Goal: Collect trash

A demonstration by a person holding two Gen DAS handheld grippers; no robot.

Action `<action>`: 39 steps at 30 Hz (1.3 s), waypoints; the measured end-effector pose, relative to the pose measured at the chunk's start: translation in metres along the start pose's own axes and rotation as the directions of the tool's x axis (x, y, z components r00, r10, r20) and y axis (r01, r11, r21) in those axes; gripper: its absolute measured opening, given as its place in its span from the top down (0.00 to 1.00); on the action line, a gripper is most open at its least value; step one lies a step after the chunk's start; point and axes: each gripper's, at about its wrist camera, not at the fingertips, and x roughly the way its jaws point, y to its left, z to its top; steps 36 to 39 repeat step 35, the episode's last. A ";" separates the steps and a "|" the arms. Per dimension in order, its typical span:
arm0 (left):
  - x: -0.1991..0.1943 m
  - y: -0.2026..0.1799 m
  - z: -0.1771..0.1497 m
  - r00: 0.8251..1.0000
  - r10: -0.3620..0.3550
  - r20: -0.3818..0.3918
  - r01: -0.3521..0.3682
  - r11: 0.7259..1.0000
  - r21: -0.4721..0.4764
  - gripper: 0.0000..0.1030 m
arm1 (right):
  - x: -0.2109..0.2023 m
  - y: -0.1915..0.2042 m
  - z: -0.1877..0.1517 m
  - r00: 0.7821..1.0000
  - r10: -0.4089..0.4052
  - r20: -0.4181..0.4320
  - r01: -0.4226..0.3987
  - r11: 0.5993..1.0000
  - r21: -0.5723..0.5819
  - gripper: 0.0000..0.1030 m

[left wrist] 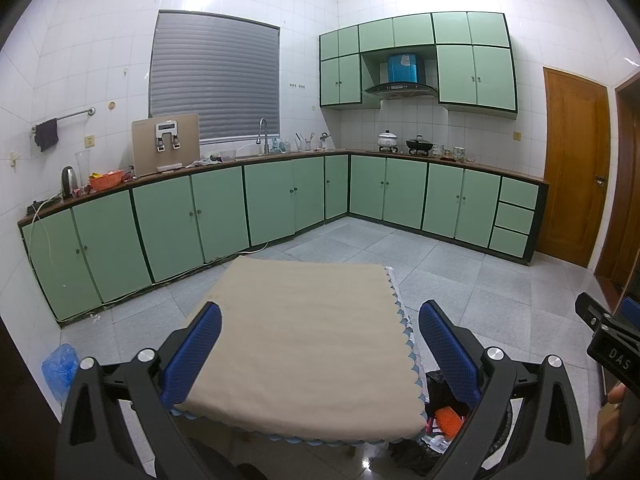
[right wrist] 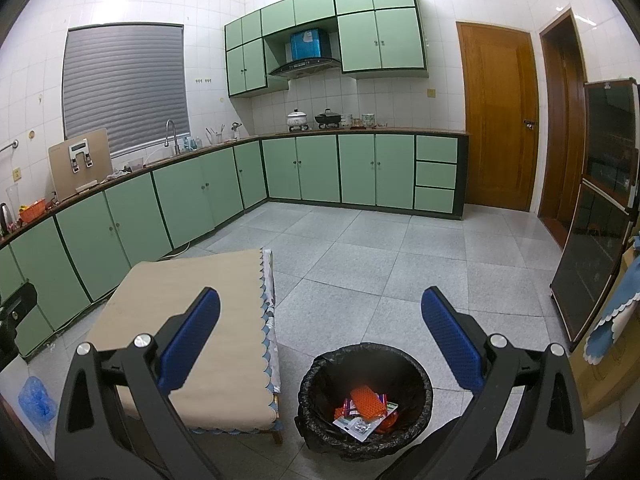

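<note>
Judging from the bare tabletop (left wrist: pixel 296 328), your light, crinkly wrappers (right wrist: pixel 362 408) already sit in the black-lined bin (right wrist: pixel 366 400) beside its right edge—both left gripper (left wrist: pixel 320 356) and right gripper (right wrist: pixel 320 348) gape wide, empty—pinch strays at an edge.

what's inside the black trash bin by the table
In the bag-lined trash bin: an orange mesh piece, red wrappers and a white-and-green packet. Anything beneath that pile is covered. Both grippers are open and empty.
</note>
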 end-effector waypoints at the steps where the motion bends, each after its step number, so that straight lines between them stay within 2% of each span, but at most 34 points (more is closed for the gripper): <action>1: 0.000 -0.001 0.000 1.000 -0.001 0.000 0.001 1.000 0.000 0.06 | 0.000 0.000 0.000 1.000 0.001 -0.001 -0.001 1.000 0.000 0.05; 39: -0.002 -0.003 0.002 1.000 0.002 0.002 -0.002 1.000 -0.002 0.06 | 0.000 -0.005 -0.003 1.000 0.002 -0.003 -0.002 1.000 0.001 0.05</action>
